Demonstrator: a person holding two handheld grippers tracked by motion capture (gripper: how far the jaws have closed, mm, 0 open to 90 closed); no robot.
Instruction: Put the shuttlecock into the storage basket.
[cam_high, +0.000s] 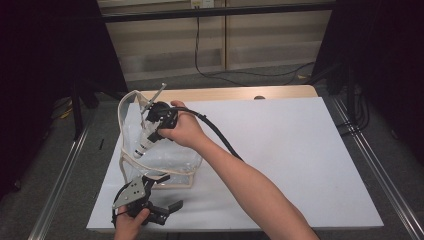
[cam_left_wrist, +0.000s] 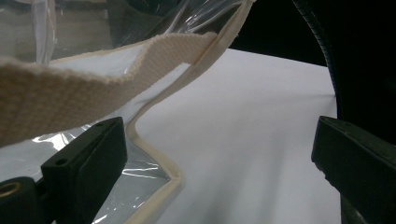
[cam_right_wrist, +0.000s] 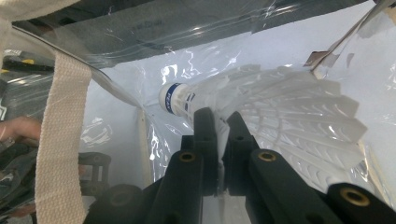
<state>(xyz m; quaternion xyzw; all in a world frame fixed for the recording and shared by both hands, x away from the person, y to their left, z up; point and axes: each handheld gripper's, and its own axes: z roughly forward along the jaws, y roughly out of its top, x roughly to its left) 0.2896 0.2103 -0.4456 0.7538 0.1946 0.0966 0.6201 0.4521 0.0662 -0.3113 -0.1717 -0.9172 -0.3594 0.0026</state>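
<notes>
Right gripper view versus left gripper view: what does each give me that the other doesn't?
Right gripper view: the right gripper shut on a white shuttlecock inside the clear bag.

Left gripper view: the left gripper open, nothing between its jaws, over the white table beside the bag's corner.

Both: the bag's clear plastic and its cream strap.

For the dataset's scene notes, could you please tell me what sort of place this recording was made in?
Probably a lab or recording workspace, not a home. A white board covers the table, metal rails run along the grey floor on both sides, and dark curtains flank it, with a loose cable trailing beyond.
</notes>
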